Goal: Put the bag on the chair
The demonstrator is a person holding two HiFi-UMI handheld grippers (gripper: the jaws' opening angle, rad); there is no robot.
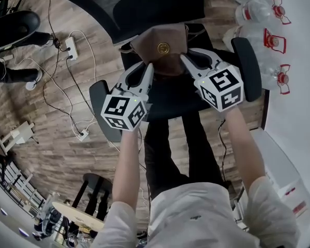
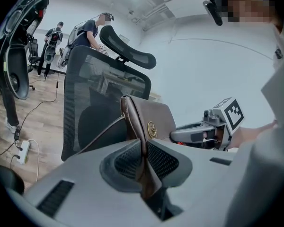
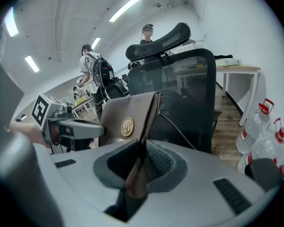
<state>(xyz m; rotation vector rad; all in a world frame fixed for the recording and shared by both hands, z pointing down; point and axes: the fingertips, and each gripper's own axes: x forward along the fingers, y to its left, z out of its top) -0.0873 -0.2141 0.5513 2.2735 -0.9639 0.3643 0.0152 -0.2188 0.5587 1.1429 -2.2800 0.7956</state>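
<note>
My left gripper [image 1: 146, 67] and right gripper [image 1: 186, 61] each clamp one side edge of the brown bag [image 1: 163, 48], held upright over the chair [image 1: 168, 101] seat, long axis across it, both hands equally near, so the move is straight down.
</note>
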